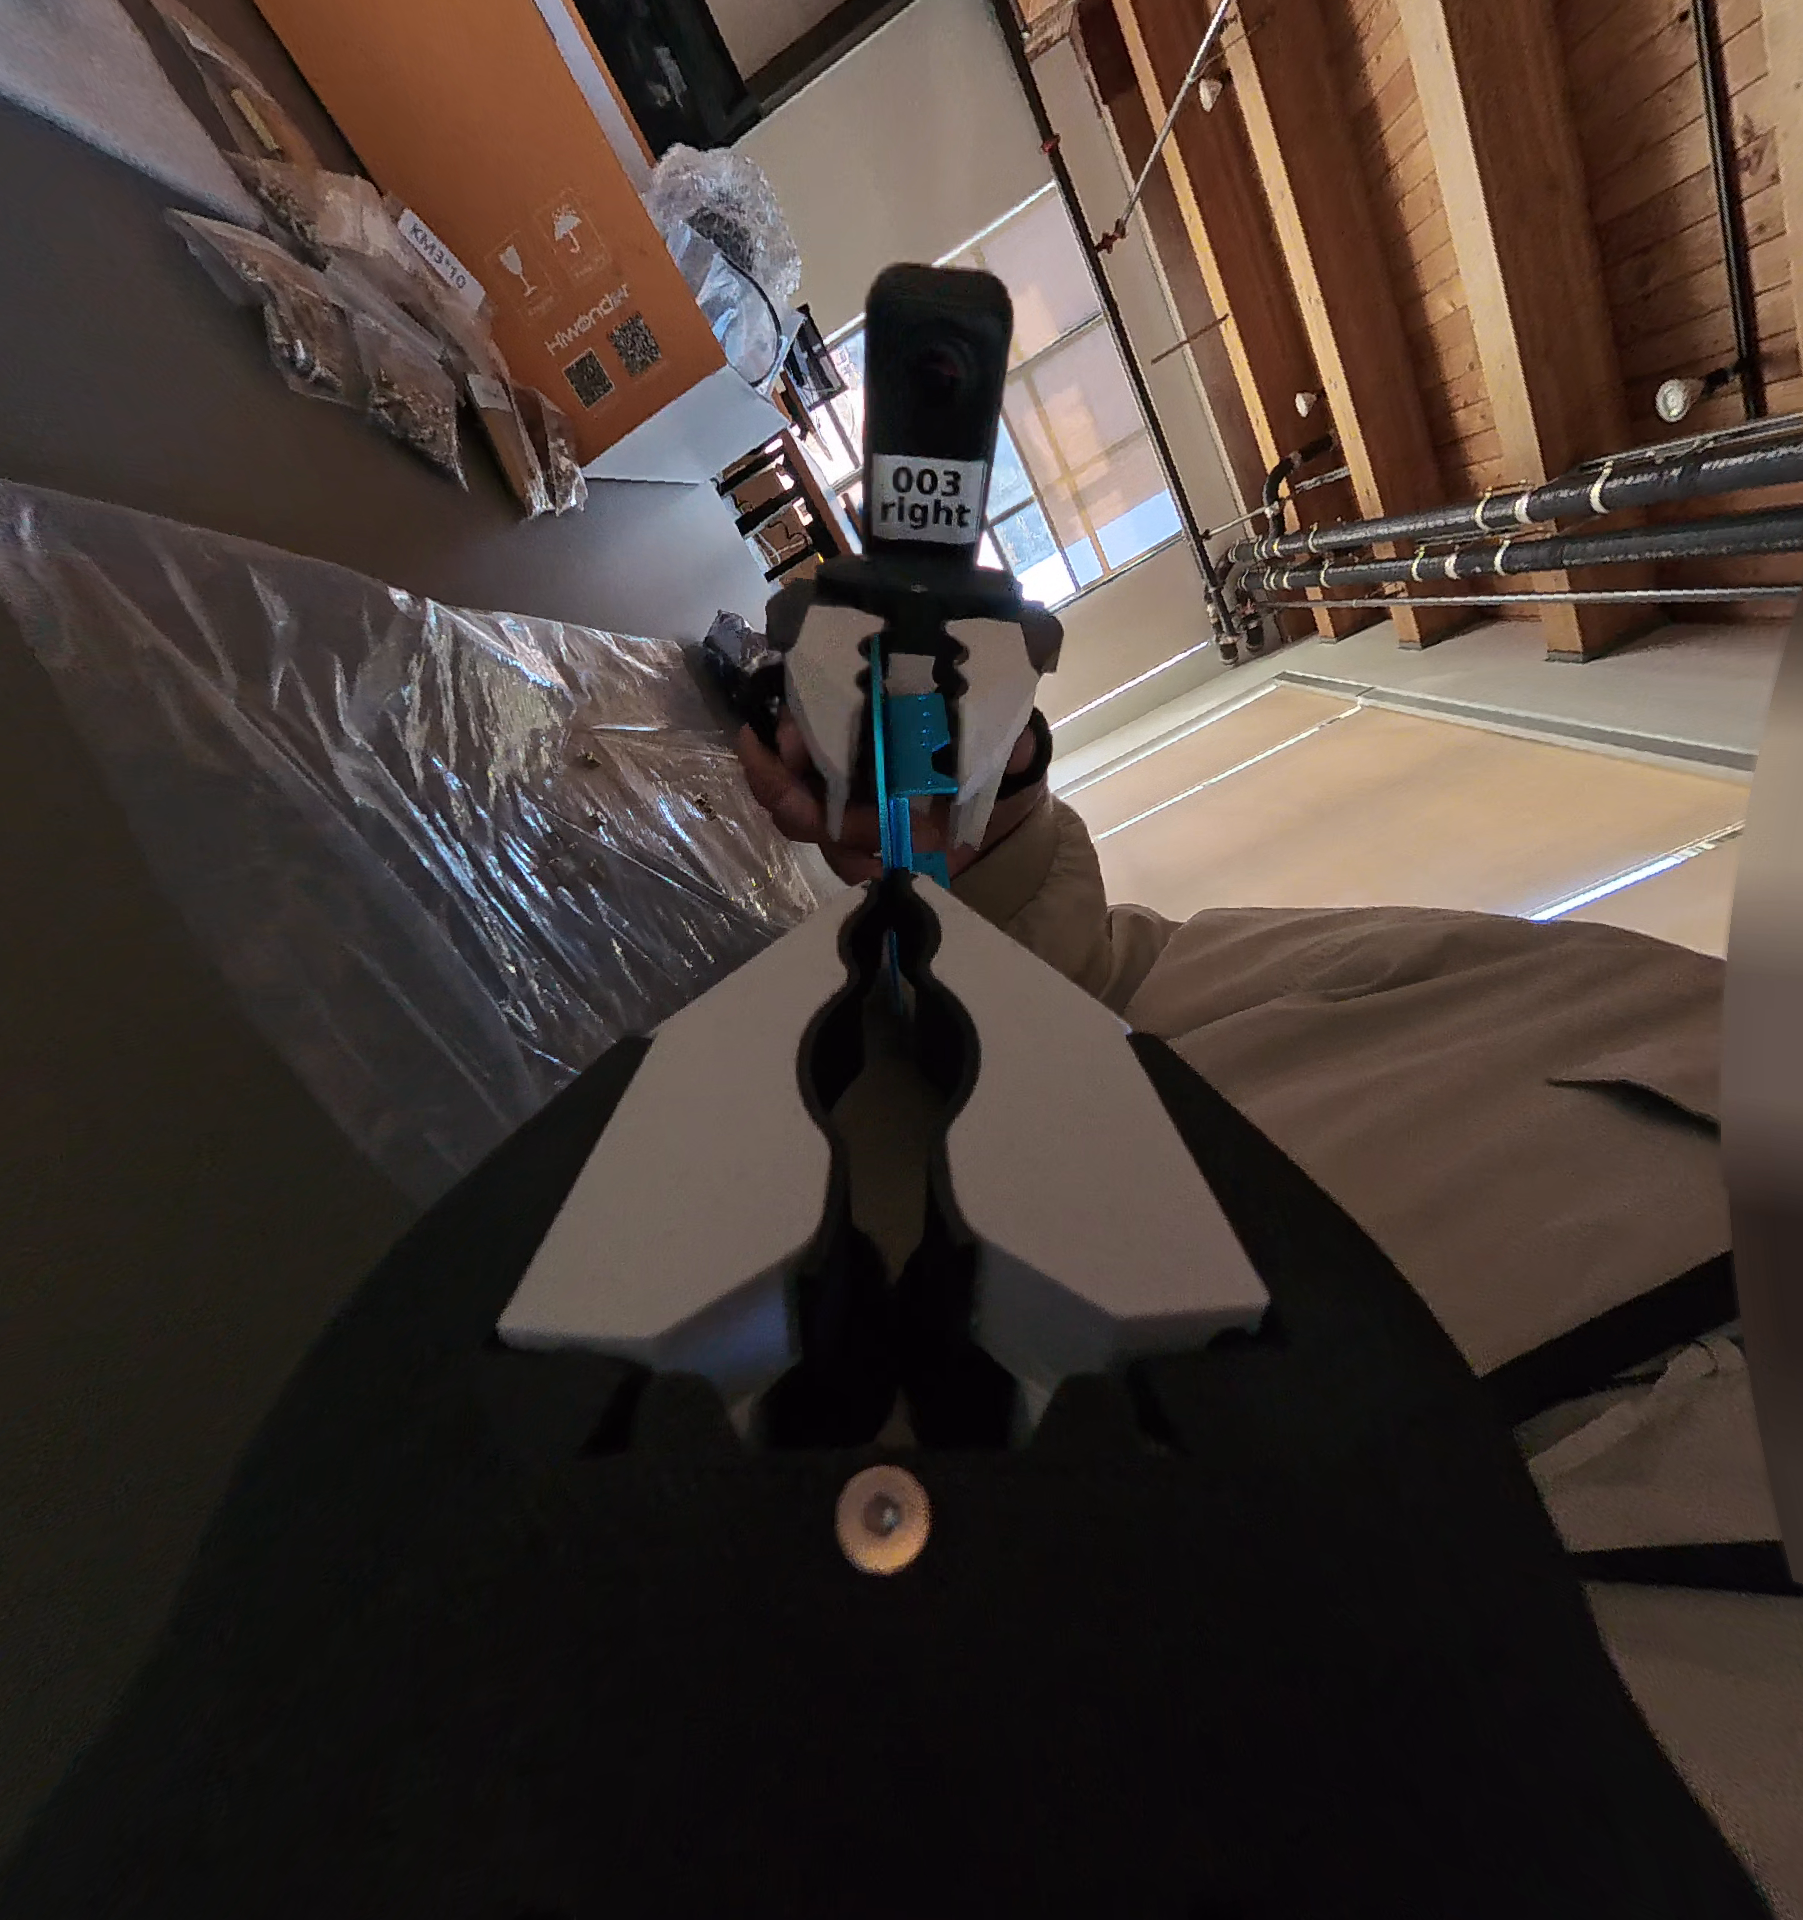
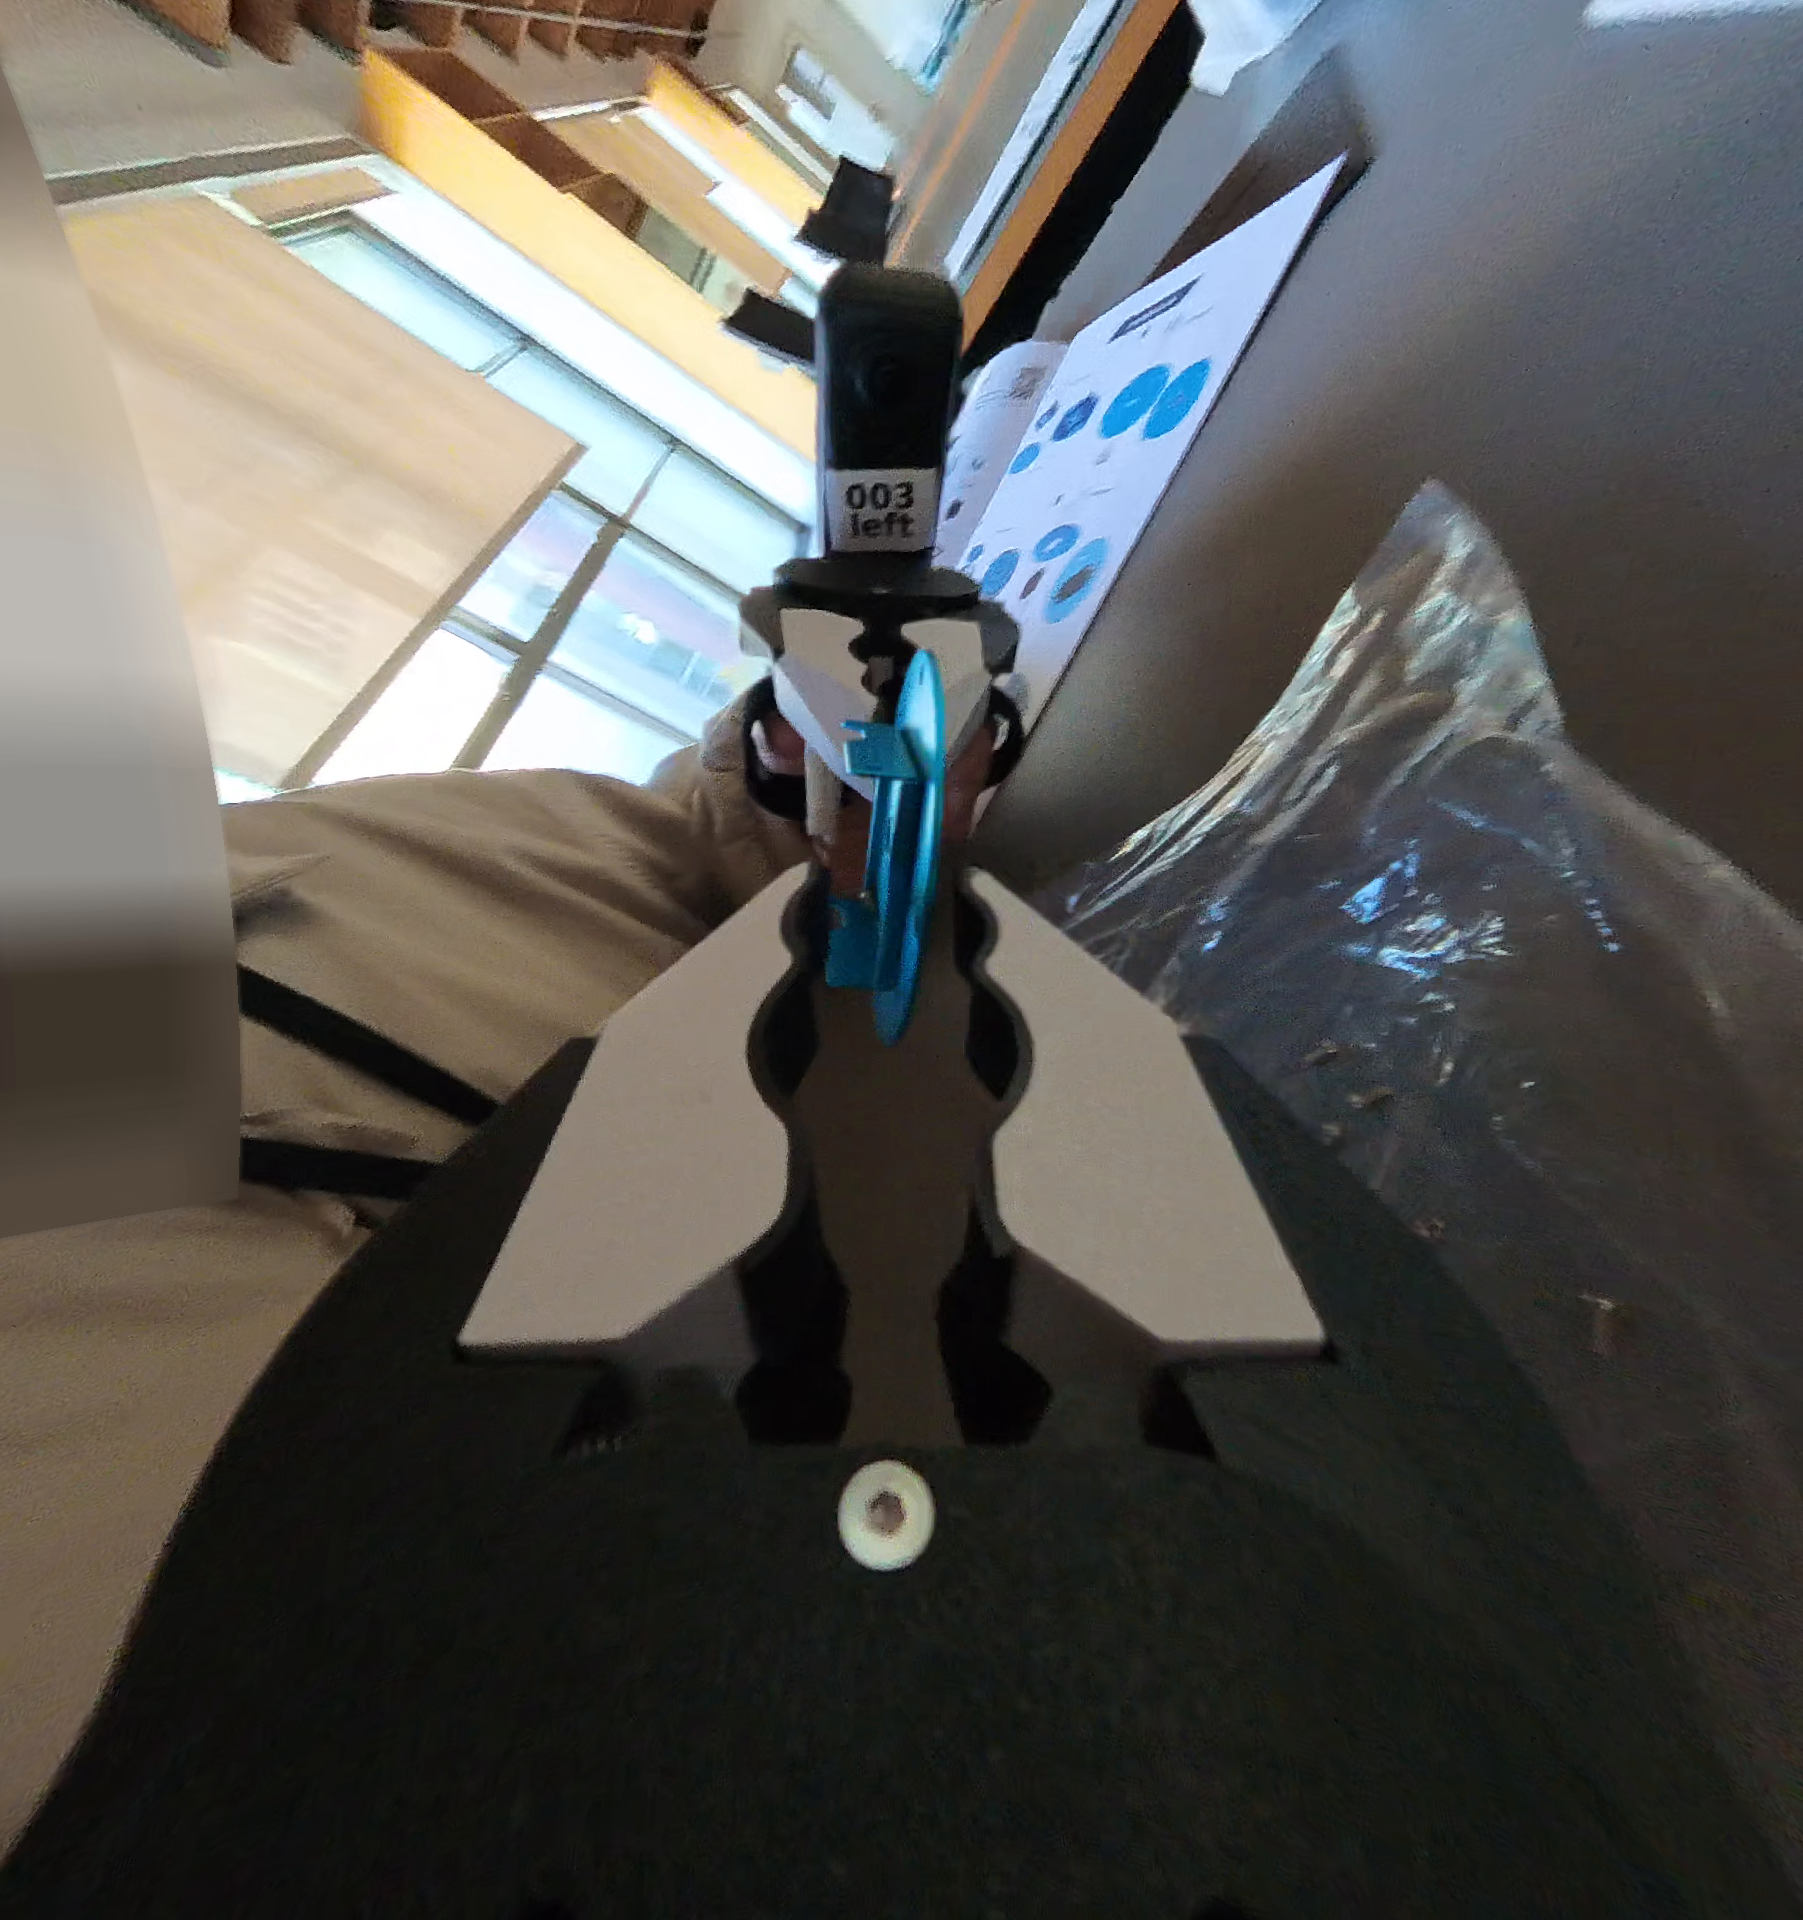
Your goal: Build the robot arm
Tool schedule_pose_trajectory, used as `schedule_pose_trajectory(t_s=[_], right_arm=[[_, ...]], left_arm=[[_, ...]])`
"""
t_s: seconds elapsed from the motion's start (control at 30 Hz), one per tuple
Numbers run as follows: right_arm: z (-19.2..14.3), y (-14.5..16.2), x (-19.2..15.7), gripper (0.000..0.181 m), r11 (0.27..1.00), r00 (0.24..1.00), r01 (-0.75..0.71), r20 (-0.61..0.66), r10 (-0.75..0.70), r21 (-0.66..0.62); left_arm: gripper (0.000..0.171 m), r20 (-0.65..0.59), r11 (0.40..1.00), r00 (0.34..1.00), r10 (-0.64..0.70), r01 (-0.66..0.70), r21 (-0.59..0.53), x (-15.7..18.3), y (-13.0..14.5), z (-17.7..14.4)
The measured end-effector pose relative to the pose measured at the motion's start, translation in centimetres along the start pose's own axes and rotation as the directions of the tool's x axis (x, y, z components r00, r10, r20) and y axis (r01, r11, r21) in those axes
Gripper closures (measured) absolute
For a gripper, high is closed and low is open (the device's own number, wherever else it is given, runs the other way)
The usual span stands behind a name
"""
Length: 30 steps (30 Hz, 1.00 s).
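Two claws meet nose to nose over one blue part.

The left claw [image 1: 892,894] is clenched on a thin blue anodised metal disc with bracket [image 2: 902,842]; the right claw [image 2: 881,883] grips its far end, above crinkled clear plastic bags [image 1: 377,790] on the grey surface [image 1: 149,416].

Each gripper is the same build — a matte black, wedge-shaped body with two pale grey fingers whose inner edges are lined with scalloped black pads. On the left gripper [image 1: 892,883] a round silvery screw [image 1: 882,1519] sits in the middle of the body; the right gripper [image 2: 881,883] carries a whitish one [image 2: 884,1513]. Seen from the front, each bears a black upright camera [image 1: 936,364] with a white label at its base. The person wears a beige sleeve [image 1: 1042,883] and beige clothing crossed by black straps [image 2: 357,1049].
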State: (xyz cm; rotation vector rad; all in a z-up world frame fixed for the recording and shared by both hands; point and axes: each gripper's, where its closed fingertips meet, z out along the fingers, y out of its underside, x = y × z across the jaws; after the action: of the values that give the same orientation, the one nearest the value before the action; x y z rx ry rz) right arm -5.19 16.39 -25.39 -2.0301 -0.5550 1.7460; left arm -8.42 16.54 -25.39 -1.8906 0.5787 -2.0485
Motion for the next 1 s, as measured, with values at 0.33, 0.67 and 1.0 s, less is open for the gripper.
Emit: schedule_pose_trajectory(t_s=[0.33,0.67,1.0], right_arm=[[-1.7,-1.2,1.3,0.178,0.990,0.980,0.134,-0.155,-0.125,0.046],[-6.3,-0.6,3.7,0.178,0.306,-0.020,0.683,-0.435,-0.900,-0.664],[-4.1,-1.9,0.8,0.178,0.894,0.847,0.444,-0.353,-0.397,0.060]], left_arm=[[0.145,0.124,0.999,0.992,0.035,-0.035,0.001,-2.1,-0.4,0.1],[0.149,0.307,0.940,0.889,0.339,-0.331,-0.081,-3.0,-0.4,0.3],[0.148,0.274,0.876,0.833,0.481,-0.472,-0.105,-1.6,-0.1,0.8]])
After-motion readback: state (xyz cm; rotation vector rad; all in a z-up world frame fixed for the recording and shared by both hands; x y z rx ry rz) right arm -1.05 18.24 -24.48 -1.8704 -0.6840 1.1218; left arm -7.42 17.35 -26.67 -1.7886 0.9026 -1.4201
